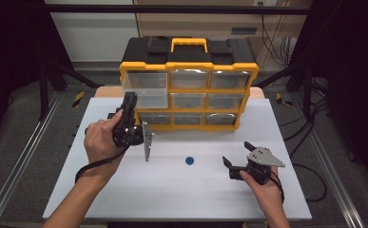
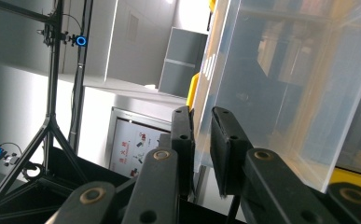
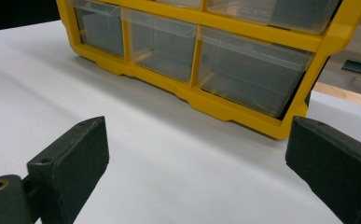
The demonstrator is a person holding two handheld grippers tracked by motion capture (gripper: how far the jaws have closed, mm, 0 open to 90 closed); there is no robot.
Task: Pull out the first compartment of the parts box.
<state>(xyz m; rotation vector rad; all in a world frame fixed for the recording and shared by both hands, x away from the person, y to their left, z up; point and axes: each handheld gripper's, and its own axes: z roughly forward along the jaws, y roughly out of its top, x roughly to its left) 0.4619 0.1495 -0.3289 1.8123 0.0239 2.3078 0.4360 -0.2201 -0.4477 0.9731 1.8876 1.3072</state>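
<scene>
white tabletop (image 1: 181,190) spreads in front of you, with dark floor and metal rails on both sides. at twelve o'clock on it stands a yellow and black organizer (image 1: 189,83) with a yellow carry handle (image 1: 188,44) and three rows of clear drawers.

your left gripper (image 1: 130,100) sits at about ten o'clock, tipped on its side in your left hand (image 1: 101,140), jaws pointing up toward the cabinet. the top-left drawer (image 1: 145,88) juts out from the frame, and your jaws are pinched on its front wall. in the left gripper view the fingers (image 2: 183,140) stand close together with the thin clear wall of the drawer (image 2: 281,88) clamped between them.

your right gripper (image 1: 238,154) rests low at about four o'clock in your right hand (image 1: 262,183), jaws spread wide with nothing between them. in the right gripper view they frame bare table and the lower corner of the organizer (image 3: 243,112).

a small blue round part (image 1: 189,160) lies on the table near the centre, between your two grippers and well apart from both.
</scene>
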